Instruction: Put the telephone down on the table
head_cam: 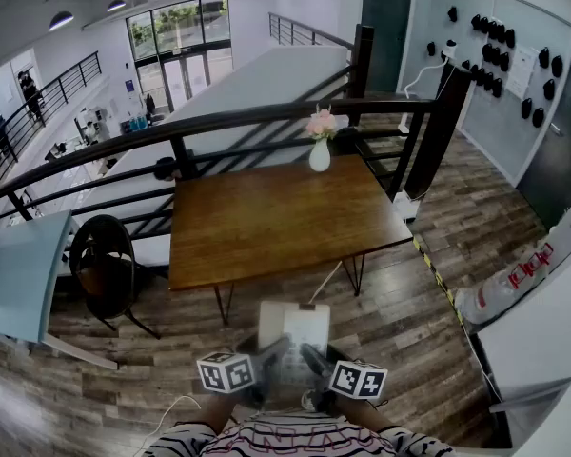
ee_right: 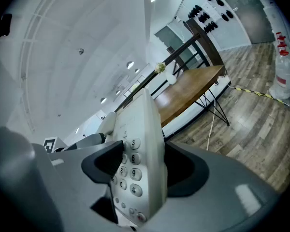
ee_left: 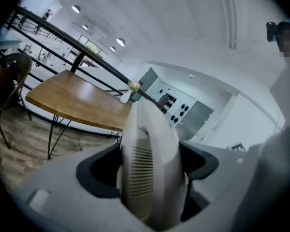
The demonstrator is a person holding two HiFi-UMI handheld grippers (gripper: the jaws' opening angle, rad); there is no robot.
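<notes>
Both tools clamp the phone [head_cam: 295, 328]: left tool [ee_left: 152, 173] on handset [ee_left: 146, 129], right tool [ee_right: 137, 170] at keypad [ee_right: 127, 173]. Light, rigid, slick plastic; handset's likely loose, so keep your side grips level.

The telephone [head_cam: 293, 336] hung close in, short of the tabletop [head_cam: 266, 227]; left tongs [ee_left: 150, 168] clamped its left side, right tongs [ee_right: 142, 168] its right; a vase [head_cam: 320, 155] stood at the tabletop's far edge, railing [head_cam: 219, 122] just behind; a chair [head_cam: 105, 265] sat to the tabletop's left.
</notes>
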